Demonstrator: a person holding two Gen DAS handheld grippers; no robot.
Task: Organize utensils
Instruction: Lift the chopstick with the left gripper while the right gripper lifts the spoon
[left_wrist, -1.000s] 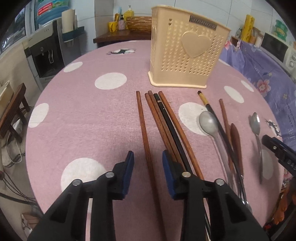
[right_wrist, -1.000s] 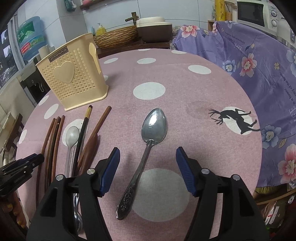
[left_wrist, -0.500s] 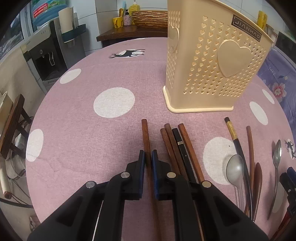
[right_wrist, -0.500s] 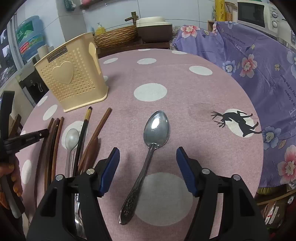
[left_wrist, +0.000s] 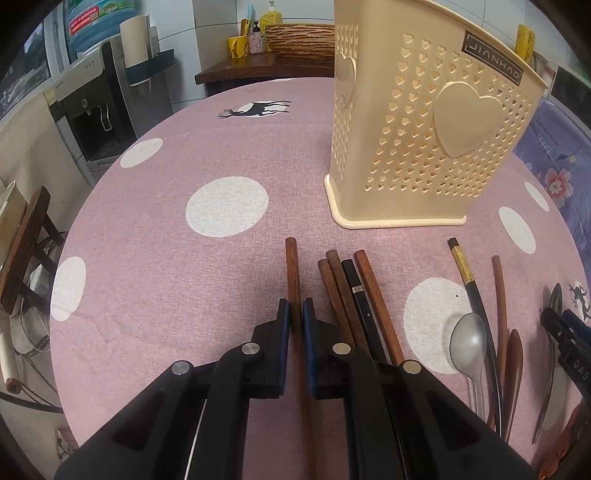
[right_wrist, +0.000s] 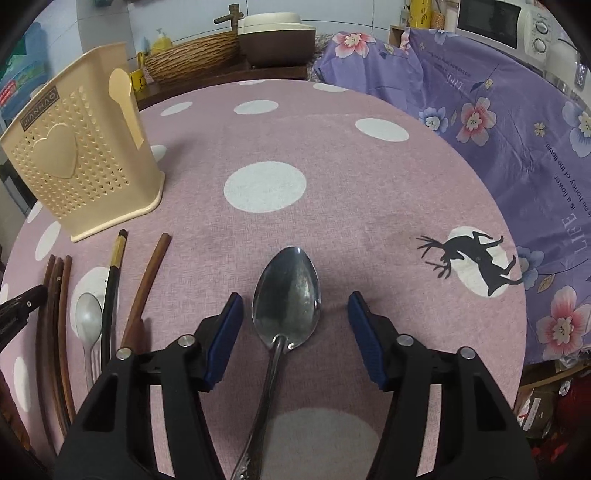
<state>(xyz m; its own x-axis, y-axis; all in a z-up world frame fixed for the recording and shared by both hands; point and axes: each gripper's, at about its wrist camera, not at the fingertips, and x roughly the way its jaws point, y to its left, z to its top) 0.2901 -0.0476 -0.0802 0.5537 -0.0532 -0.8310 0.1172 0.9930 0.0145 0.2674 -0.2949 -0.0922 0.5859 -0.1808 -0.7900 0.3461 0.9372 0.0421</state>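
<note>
My left gripper (left_wrist: 295, 314) is shut on a brown wooden chopstick (left_wrist: 291, 269) that lies on the pink dotted tablecloth (left_wrist: 166, 280). Beside it lie three more chopsticks (left_wrist: 351, 291), then a grey spoon (left_wrist: 467, 339) among other sticks. The cream utensil holder (left_wrist: 424, 147) stands upright just beyond. In the right wrist view, my right gripper (right_wrist: 295, 310) straddles a large steel spoon (right_wrist: 286, 299); its jaws are closing, and the blue pads (right_wrist: 225, 332) stand clear of the bowl on both sides. The left gripper's tip (right_wrist: 20, 306) shows at the left edge.
The same holder (right_wrist: 77, 166) is at the back left in the right wrist view. A purple flowered cloth (right_wrist: 498, 110) hangs past the table's right edge. A sideboard with a woven basket (left_wrist: 299, 37) lies behind; a water dispenser (left_wrist: 96, 107) stands left.
The left gripper advanced along the chopstick toward the holder and shut on it, then held still. The right gripper moved forward over the steel spoon and its jaws narrowed.
</note>
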